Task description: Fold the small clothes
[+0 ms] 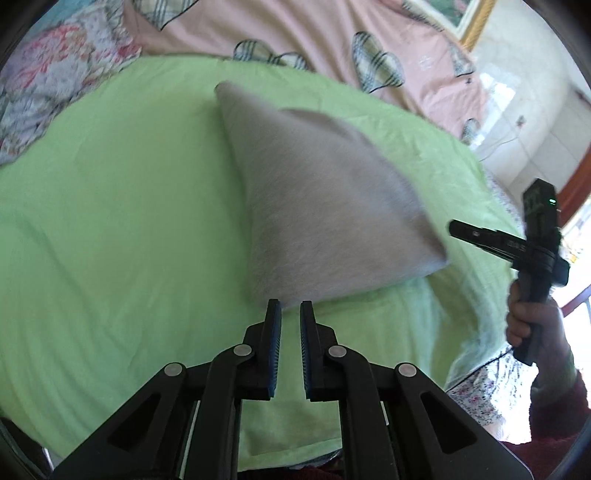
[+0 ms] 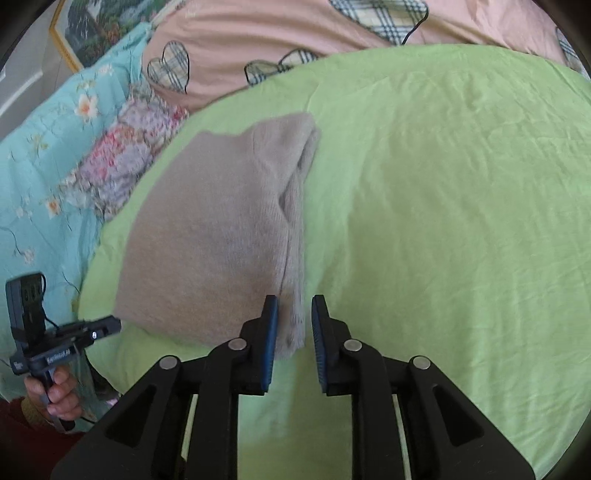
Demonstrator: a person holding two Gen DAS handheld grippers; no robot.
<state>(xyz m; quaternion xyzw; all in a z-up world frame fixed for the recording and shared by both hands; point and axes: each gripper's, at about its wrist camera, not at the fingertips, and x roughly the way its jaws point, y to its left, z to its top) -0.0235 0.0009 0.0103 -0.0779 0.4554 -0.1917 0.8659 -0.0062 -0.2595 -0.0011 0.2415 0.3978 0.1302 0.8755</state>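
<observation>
A beige-grey knitted garment lies folded on a light green sheet. My left gripper is open with a narrow gap, its tips just at the garment's near edge, holding nothing. In the right wrist view the same garment lies left of centre on the green sheet. My right gripper is open, its jaws either side of the garment's near right corner, not closed on it. The right gripper also shows in the left wrist view, and the left gripper in the right wrist view.
A pink quilt with plaid hearts lies beyond the green sheet. Floral bedding lies to the left. A framed picture leans at the back. The person's hand grips the right handle near the sheet's right edge.
</observation>
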